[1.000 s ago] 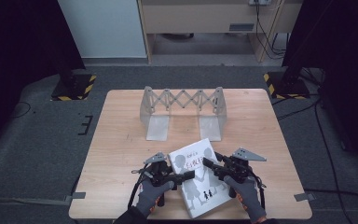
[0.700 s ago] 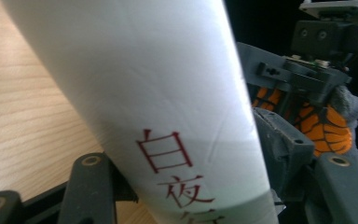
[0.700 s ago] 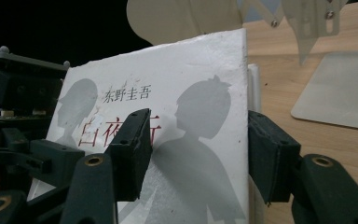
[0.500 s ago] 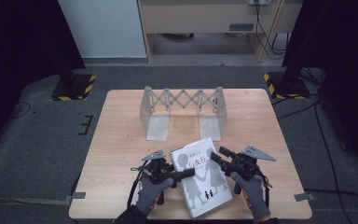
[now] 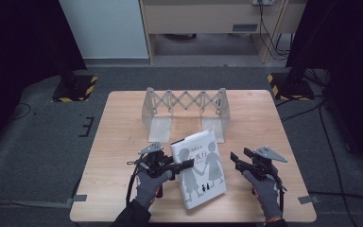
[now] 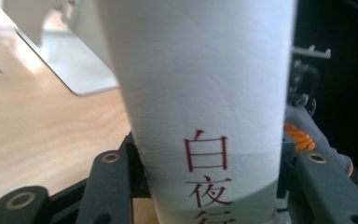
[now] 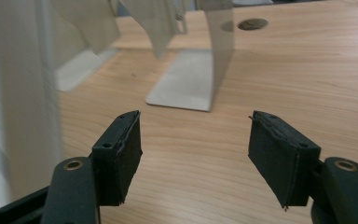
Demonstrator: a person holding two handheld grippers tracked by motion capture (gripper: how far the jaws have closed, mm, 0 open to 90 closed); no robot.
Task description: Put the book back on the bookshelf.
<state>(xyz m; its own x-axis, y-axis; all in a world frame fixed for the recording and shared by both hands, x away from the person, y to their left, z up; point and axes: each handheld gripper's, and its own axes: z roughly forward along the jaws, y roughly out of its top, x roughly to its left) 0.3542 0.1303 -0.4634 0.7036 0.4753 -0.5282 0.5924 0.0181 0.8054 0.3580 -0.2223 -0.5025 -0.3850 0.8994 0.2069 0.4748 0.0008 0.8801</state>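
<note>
My left gripper (image 5: 188, 164) is clamped on the spine edge of the white hardcover book with grey figures and red characters (image 5: 199, 168); its jaws have just been closing onto that spine, and the book sits tilted above the near middle of the light wooden table (image 5: 123, 137). Behind it stands the grey metal accordion book rack (image 5: 185, 107). My right gripper (image 5: 235, 159), just beside the book's right edge, has just been opening, its jaws wide with nothing between them.
</note>
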